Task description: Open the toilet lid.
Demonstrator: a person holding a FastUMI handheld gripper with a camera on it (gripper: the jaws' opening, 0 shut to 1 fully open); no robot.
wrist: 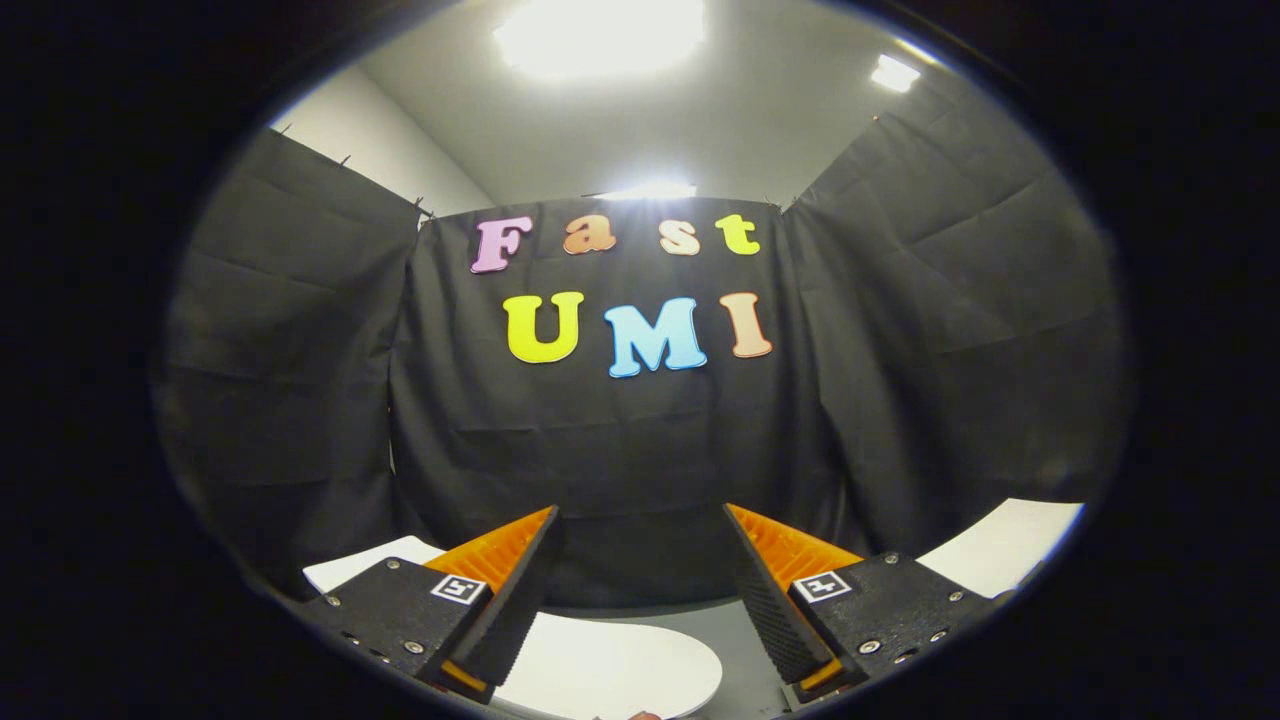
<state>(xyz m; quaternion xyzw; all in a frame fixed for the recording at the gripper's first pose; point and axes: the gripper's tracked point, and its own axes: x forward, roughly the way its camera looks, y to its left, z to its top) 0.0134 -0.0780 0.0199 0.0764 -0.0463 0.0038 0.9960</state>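
We find the gripper point(640, 520) released, its two fingers point(515, 590) spread well apart with nothing between them. The white toilet lid point(620, 665) lies low and near, below the gap between the fingers, its rounded far edge towards the right finger; the fingers stand above it, and we cannot tell whether they touch it. White surfaces point(1000, 545) show at far left and right. Ceiling lights point(600, 35) glare overhead.

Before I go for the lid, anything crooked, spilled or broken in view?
Nothing stands out. The gripper is open and holds nothing; the white toilet lid lies flat below its fingers, looking closed and clean. The black cloth wall hangs creased but intact.
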